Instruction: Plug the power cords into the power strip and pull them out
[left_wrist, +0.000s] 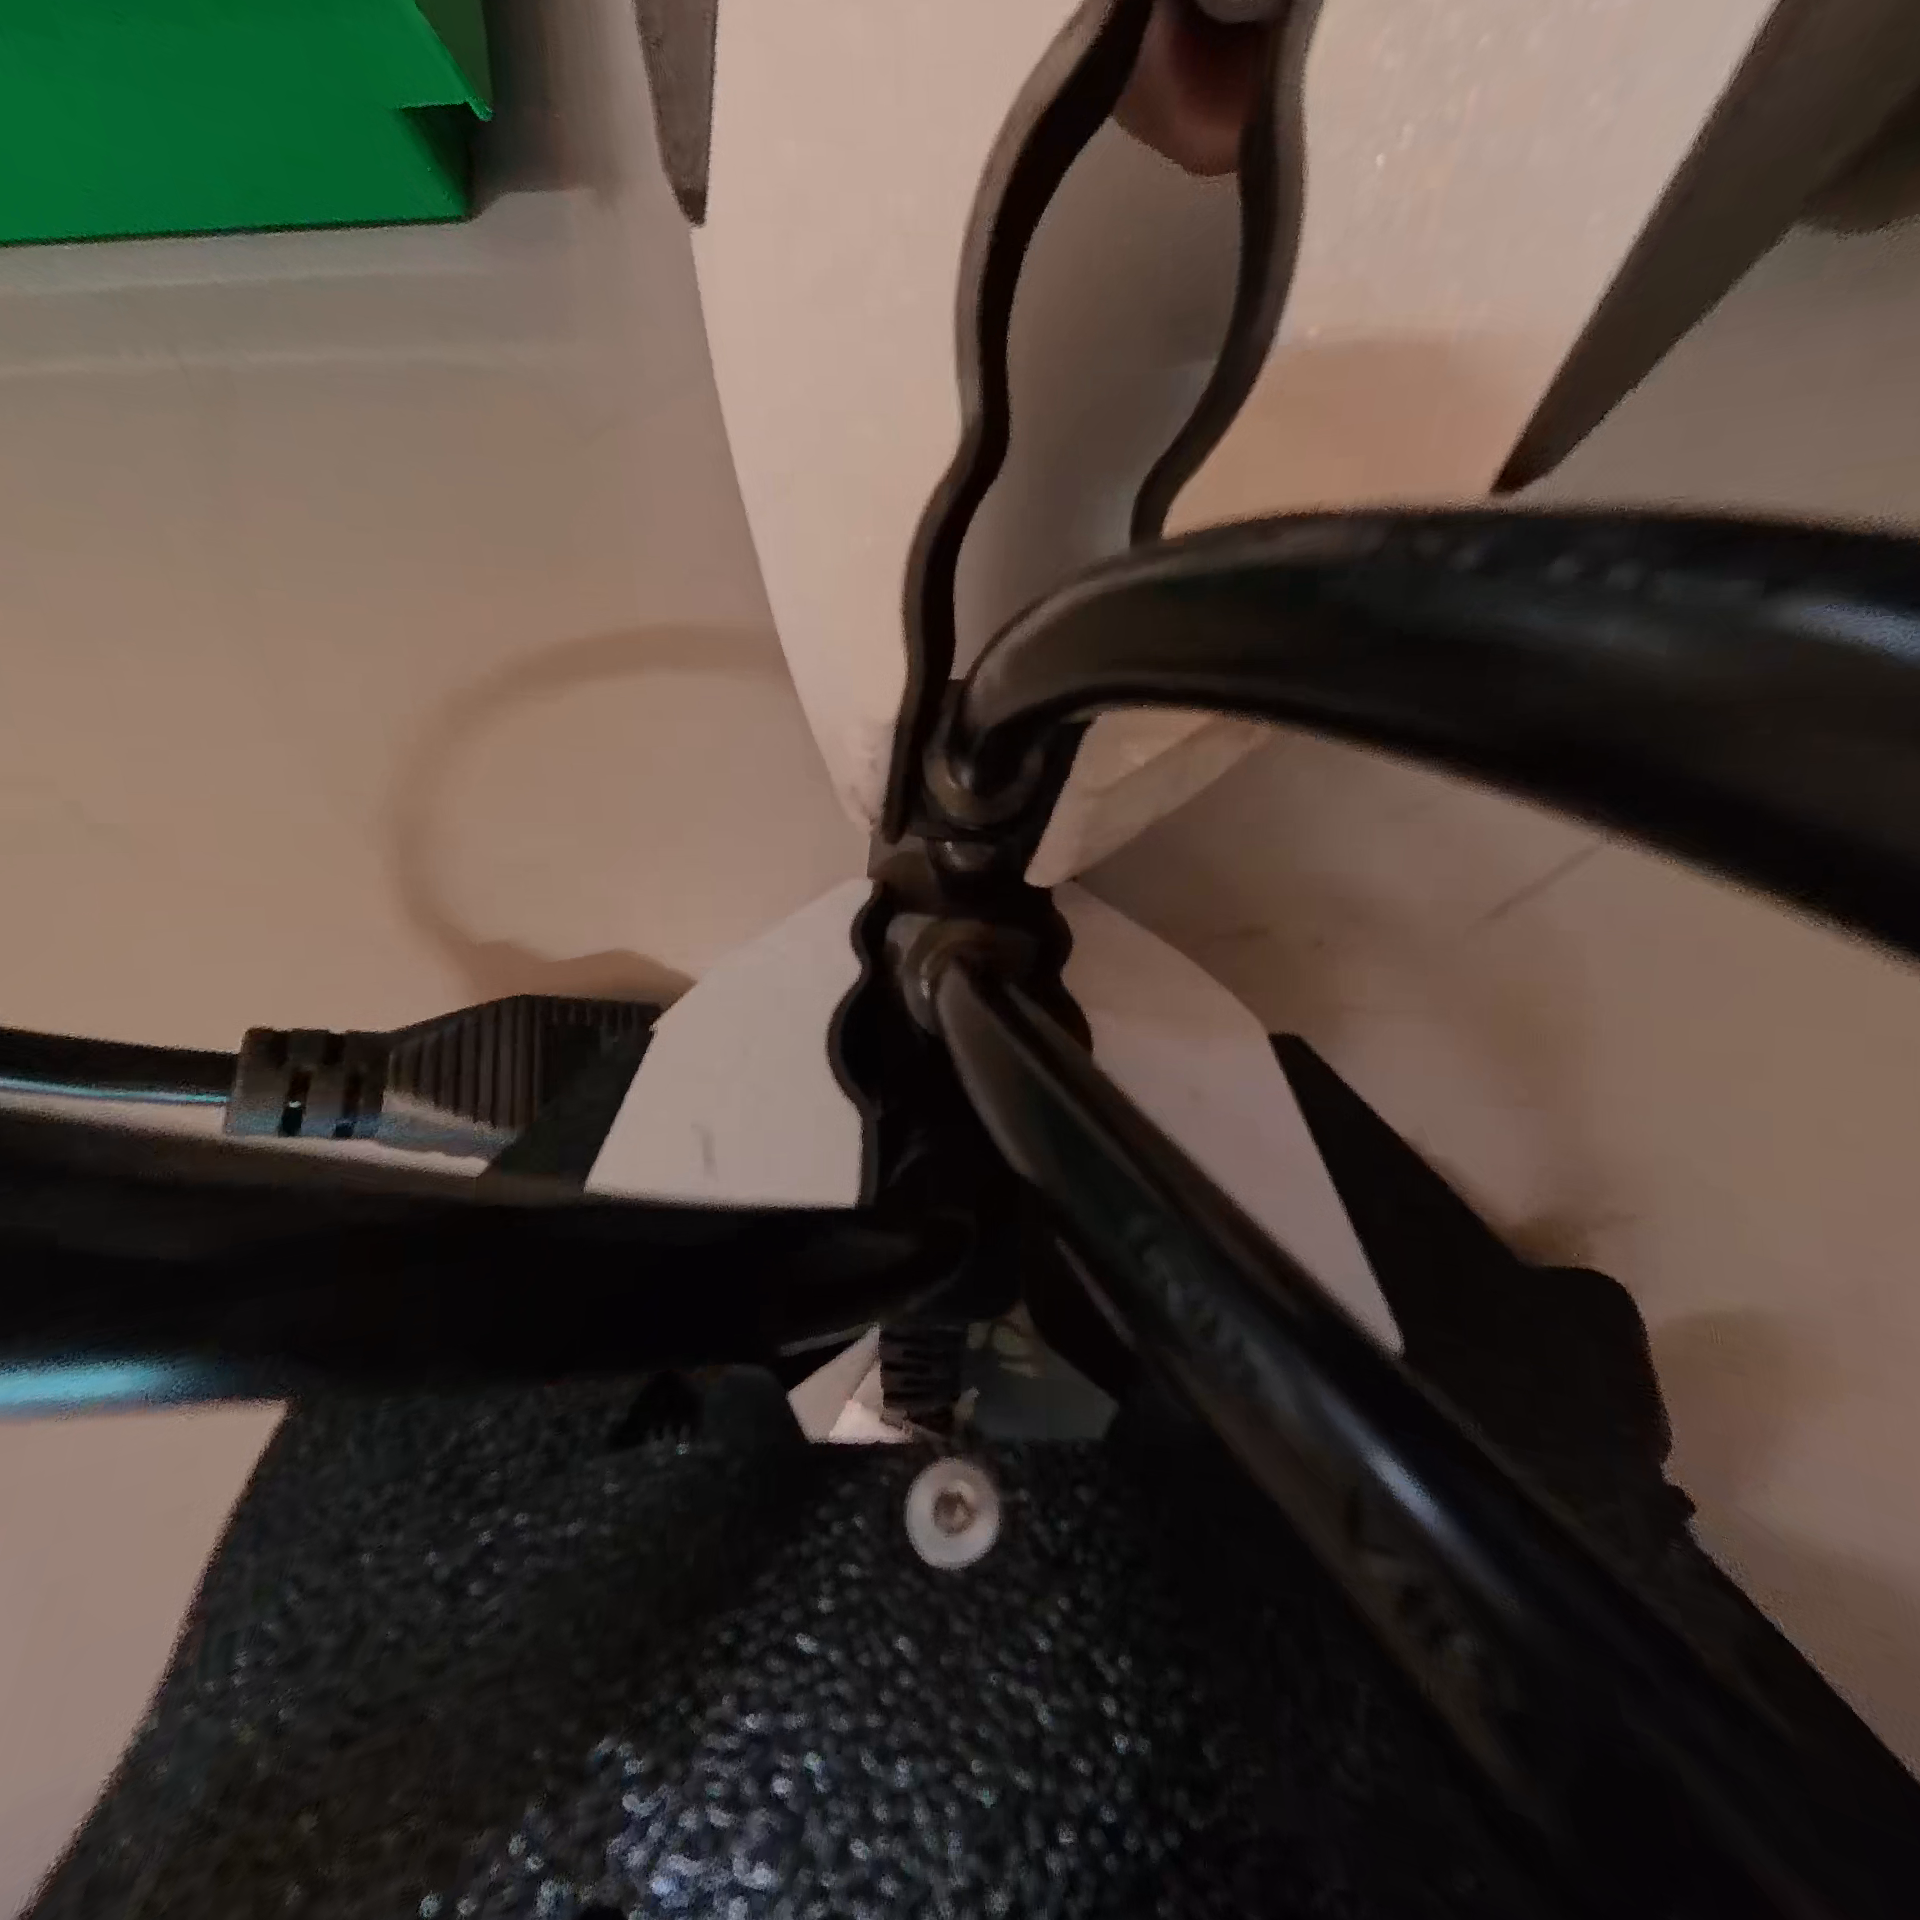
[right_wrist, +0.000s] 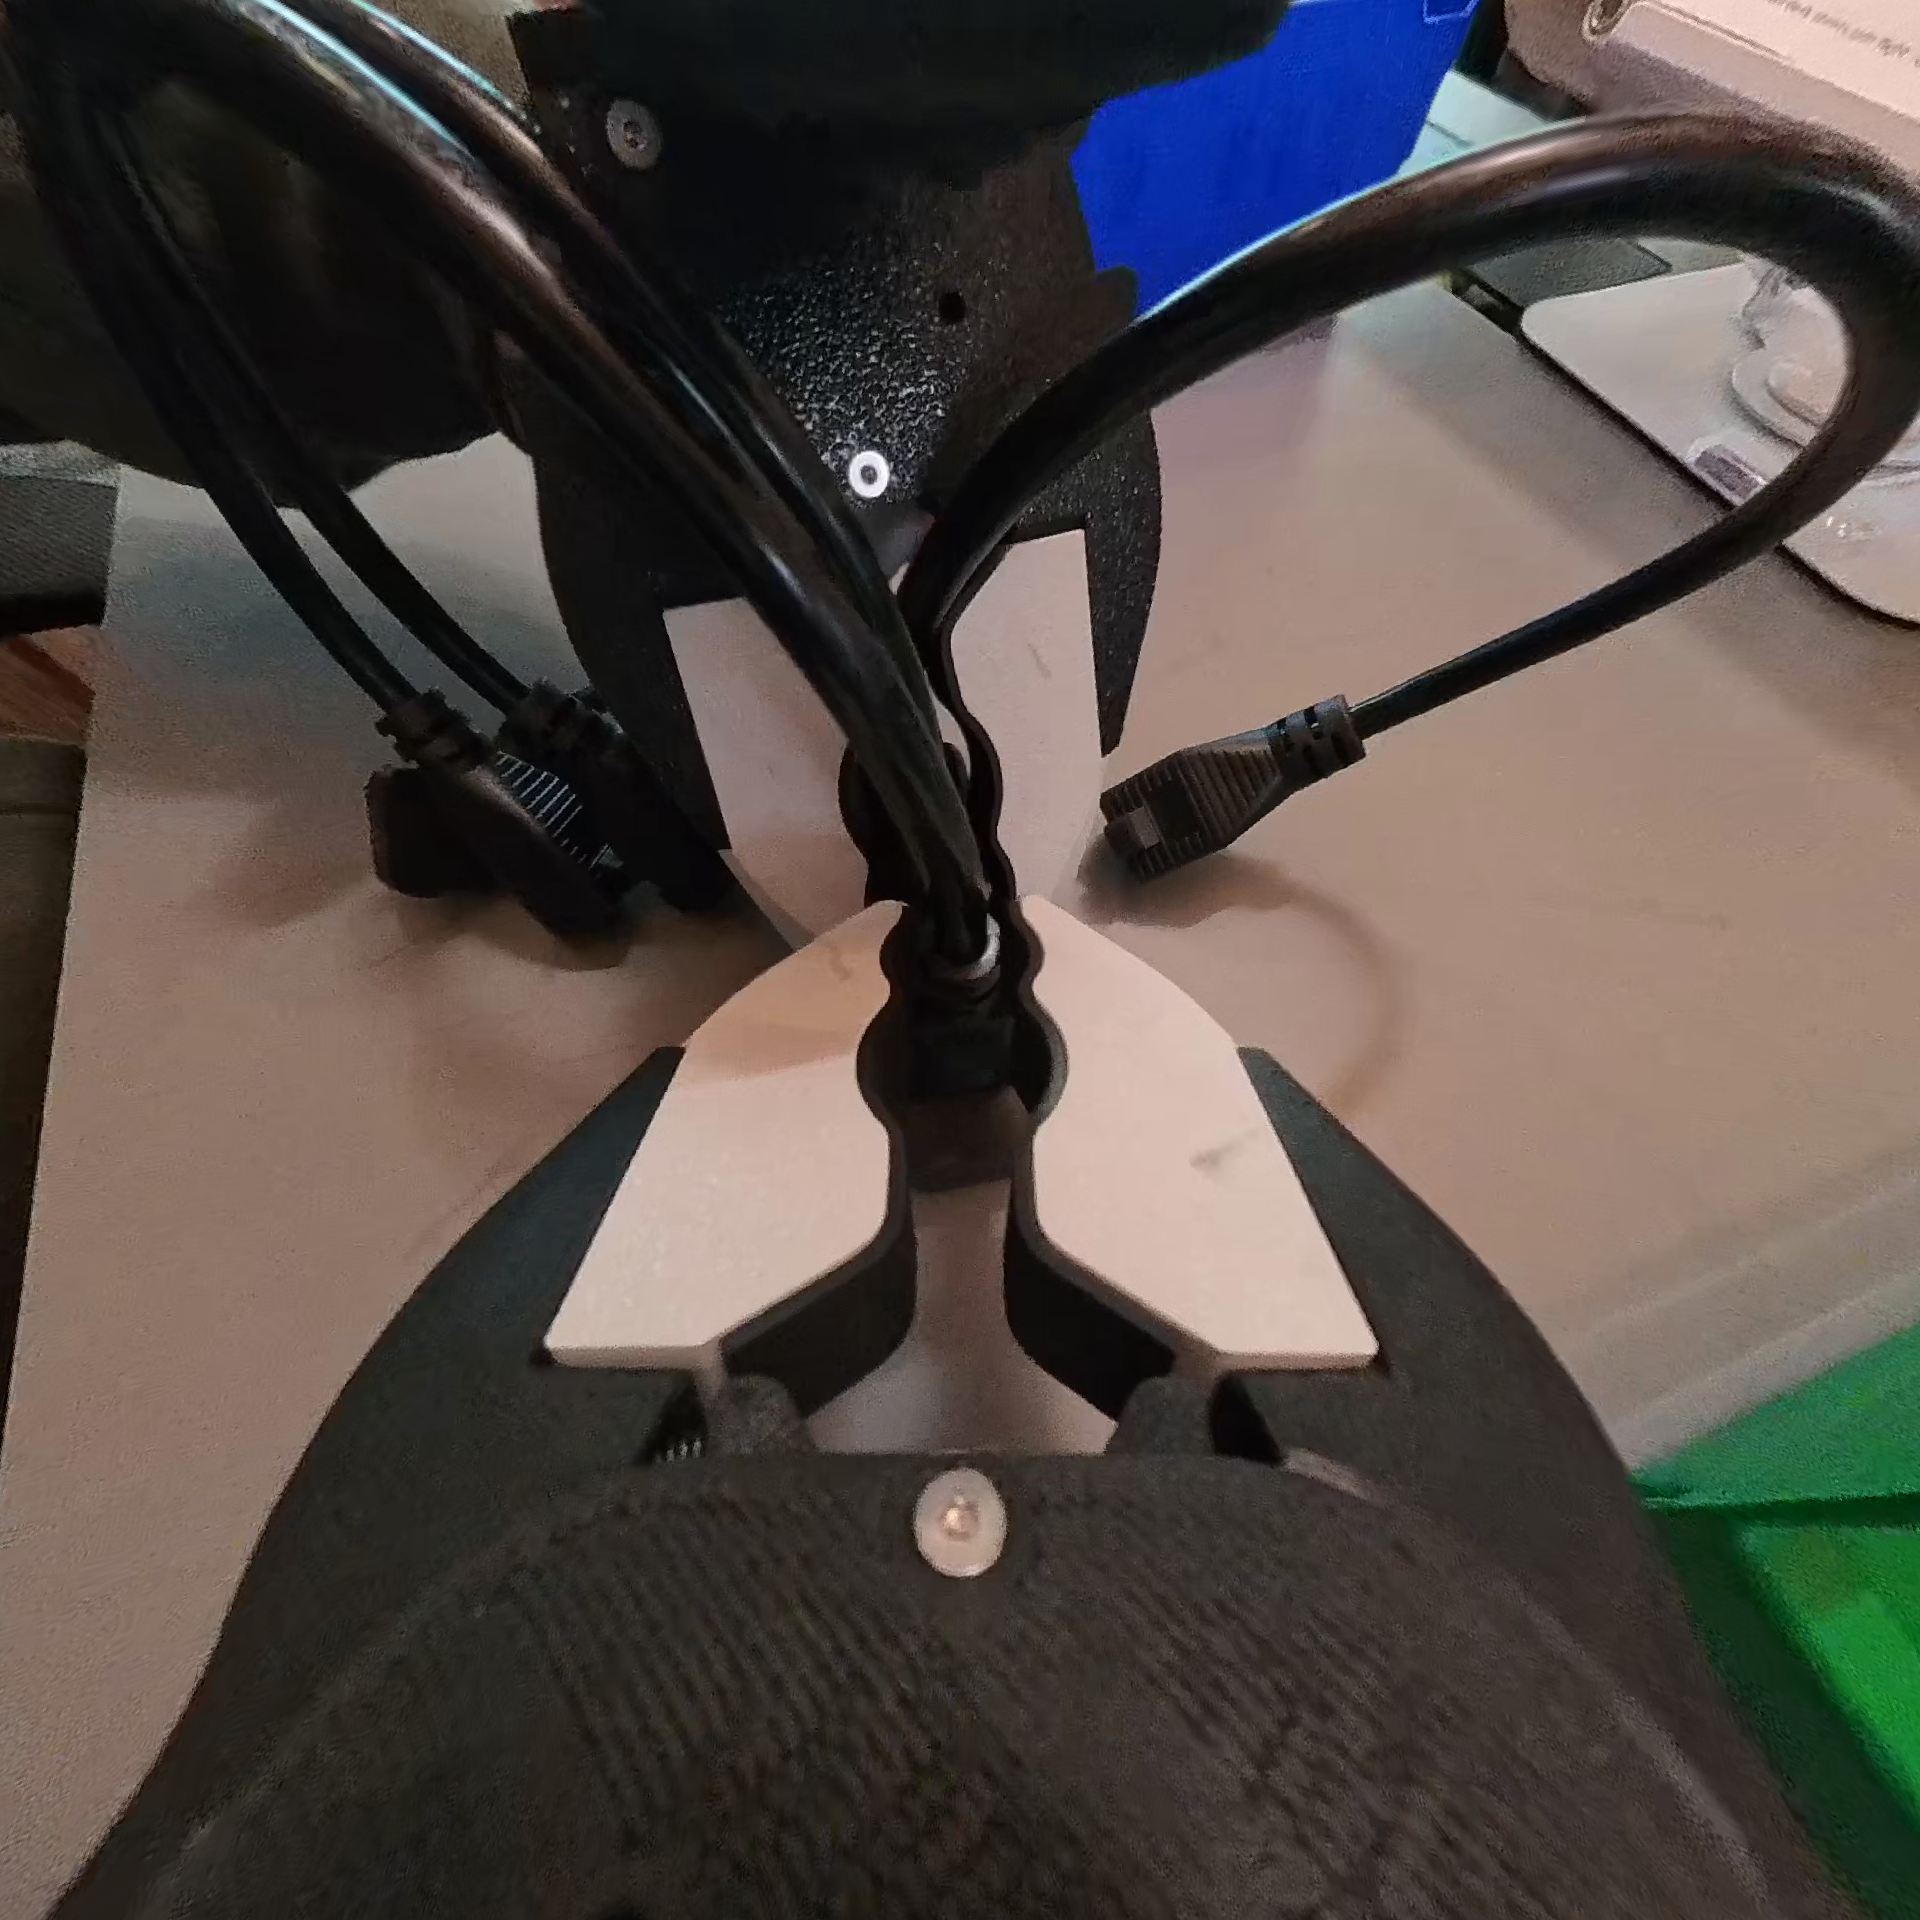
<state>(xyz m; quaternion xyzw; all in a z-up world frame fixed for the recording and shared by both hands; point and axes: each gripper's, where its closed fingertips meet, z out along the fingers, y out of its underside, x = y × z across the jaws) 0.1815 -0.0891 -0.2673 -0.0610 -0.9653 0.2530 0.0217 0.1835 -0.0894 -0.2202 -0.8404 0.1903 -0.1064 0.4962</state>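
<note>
The two grippers meet tip to tip over a beige table. In the left wrist view my left gripper (left_wrist: 961, 930) is shut on a black power cord (left_wrist: 1226, 1340) that runs back to the lower right. The right gripper (left_wrist: 971, 800) comes in from above, shut on another thick black cord (left_wrist: 1507, 644). In the right wrist view my right gripper (right_wrist: 956, 940) is shut on a black cord end (right_wrist: 951, 1023); the left gripper (right_wrist: 935, 862) faces it with cords (right_wrist: 665, 343) between its fingers. No power strip shows in either view.
A loose black connector (left_wrist: 436, 1081) lies on the table; it also shows in the right wrist view (right_wrist: 1226, 790). Two more black plugs (right_wrist: 499, 800) lie at the left. A green object (left_wrist: 208, 114), a blue object (right_wrist: 1247, 135) and a white box (right_wrist: 1766, 62) stand at the edges. About 4 centimetres separates my left fingertips from my right.
</note>
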